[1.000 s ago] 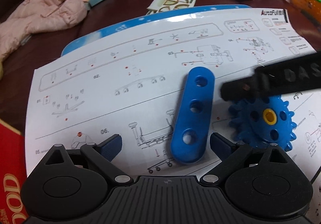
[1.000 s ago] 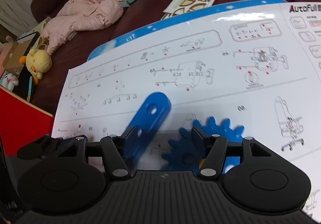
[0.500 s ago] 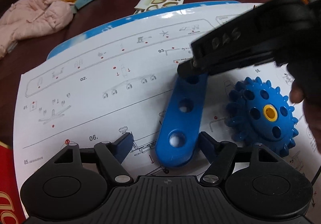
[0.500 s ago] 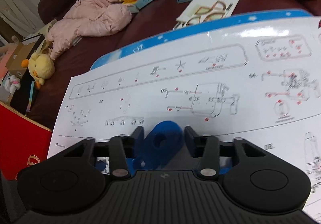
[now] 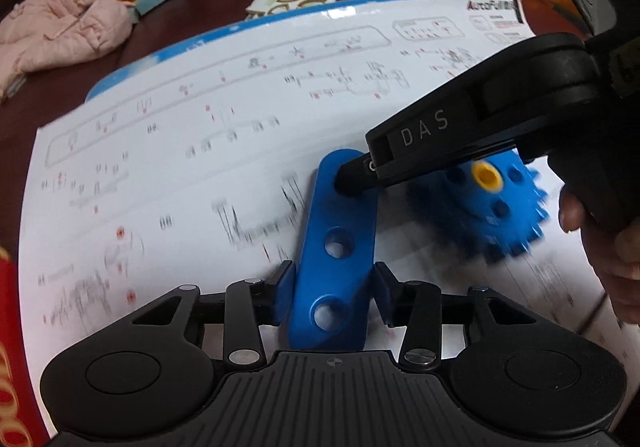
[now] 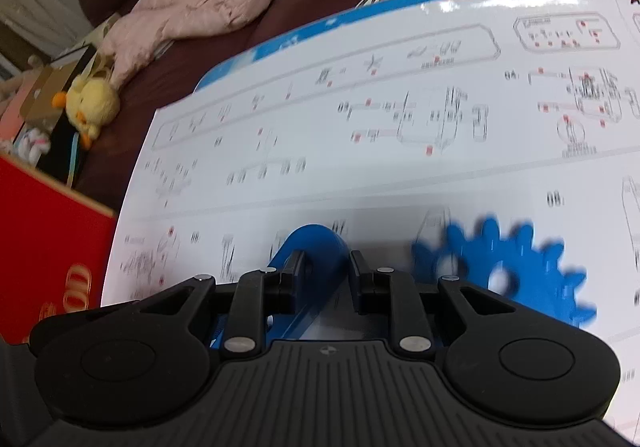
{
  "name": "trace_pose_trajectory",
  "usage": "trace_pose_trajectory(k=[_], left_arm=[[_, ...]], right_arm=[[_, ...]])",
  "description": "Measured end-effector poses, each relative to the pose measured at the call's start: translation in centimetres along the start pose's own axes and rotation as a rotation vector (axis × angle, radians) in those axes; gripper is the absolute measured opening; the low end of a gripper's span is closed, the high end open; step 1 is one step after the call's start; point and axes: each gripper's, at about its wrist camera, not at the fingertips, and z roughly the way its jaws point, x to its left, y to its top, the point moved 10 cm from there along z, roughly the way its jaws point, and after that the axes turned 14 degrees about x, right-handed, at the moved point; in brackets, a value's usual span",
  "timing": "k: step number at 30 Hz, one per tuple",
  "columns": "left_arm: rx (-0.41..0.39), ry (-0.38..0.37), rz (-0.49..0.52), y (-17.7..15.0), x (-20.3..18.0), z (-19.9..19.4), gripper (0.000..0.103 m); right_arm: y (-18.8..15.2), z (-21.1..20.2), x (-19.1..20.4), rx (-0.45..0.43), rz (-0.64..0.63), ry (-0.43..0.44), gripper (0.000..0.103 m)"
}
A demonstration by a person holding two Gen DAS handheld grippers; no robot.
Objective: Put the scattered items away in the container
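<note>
Where blue bar [image 5: 334, 247] lies, blue gear [image 5: 484, 203] beside, instruction sheet [image 5: 200, 151] beneath

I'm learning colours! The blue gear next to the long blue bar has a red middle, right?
Not quite. The blue gear beside the long blue bar has a yellow middle, not red. The left wrist view shows it.

1. blue bar [image 5: 334, 243]: flat plastic strip with rounded ends and round holes along it, lying lengthwise on the white instruction sheet [image 5: 200, 151].
2. blue gear [image 5: 492, 203]: toothed wheel with a yellow hub, just right of the bar on that sheet.
</note>
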Motion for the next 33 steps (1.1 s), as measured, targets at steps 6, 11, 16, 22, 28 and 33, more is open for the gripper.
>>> trace_pose_trajectory(k=[6, 11, 16, 22, 28, 33], left_arm=[[0.032, -0.002, 0.010, -3.6, -1.4, -0.9, 0.059], [0.047, 0.035, 0.046, -6.5, -2.9, -1.4, 0.067], [0.040, 0.065, 0.074, -8.6, -4.0, -1.7, 0.068], [0.040, 0.071, 0.098, -9.8, -5.1, -2.1, 0.054], [0.073, 0.059, 0.071, -10.1, -5.3, -2.1, 0.046], [0.094, 0.032, 0.043, -10.2, -5.3, -2.2, 0.045]], right_arm=[[-3.6, -0.7, 0.4, 0.034, 0.002, 0.001, 0.027], [-6.8, -1.5, 0.2, 0.044, 0.012, 0.003, 0.027], [-9.3, -2.4, -0.6, 0.040, 0.034, -0.001, 0.029], [-11.2, -3.1, -1.0, 0.032, 0.060, -0.007, 0.030], [-12.3, -3.9, -1.4, 0.018, 0.099, 0.015, 0.033], [-13.0, -4.2, -1.3, 0.013, 0.104, 0.019, 0.041]])
